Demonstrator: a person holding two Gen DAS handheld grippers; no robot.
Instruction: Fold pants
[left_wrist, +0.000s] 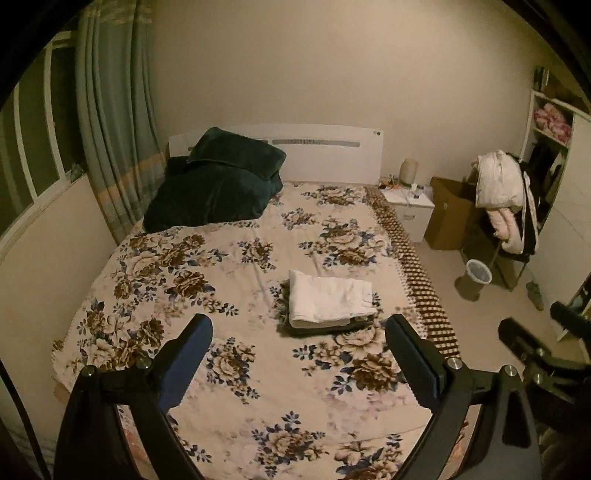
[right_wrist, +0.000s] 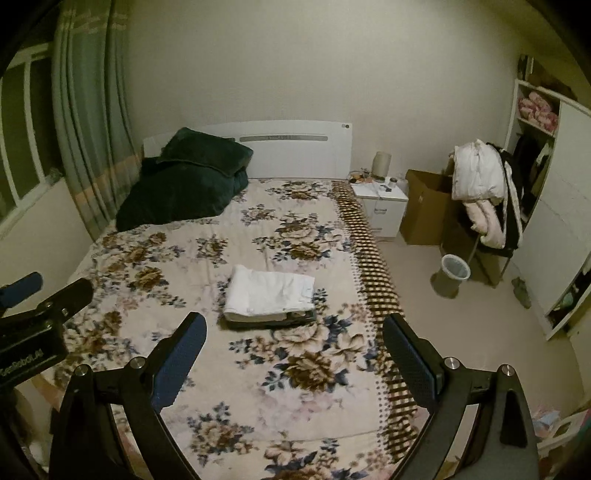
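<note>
Both jaws stand wide apart, gripping nothing: left gripper (left_wrist: 299, 328) and right gripper (right_wrist: 293, 326) hang above the floral bed (left_wrist: 236, 258), with the folded white pants (left_wrist: 328, 299) stacked on dark folded clothes (left_wrist: 325, 326) just beyond the fingertips

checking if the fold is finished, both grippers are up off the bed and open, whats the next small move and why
Probably none on the cloth: keep both grippers back. The white pants already lie folded in a neat rectangle on top of a darker folded garment on the floral bedspread. The left gripper and right gripper hang above the bed, jaws wide apart, holding nothing.
</note>
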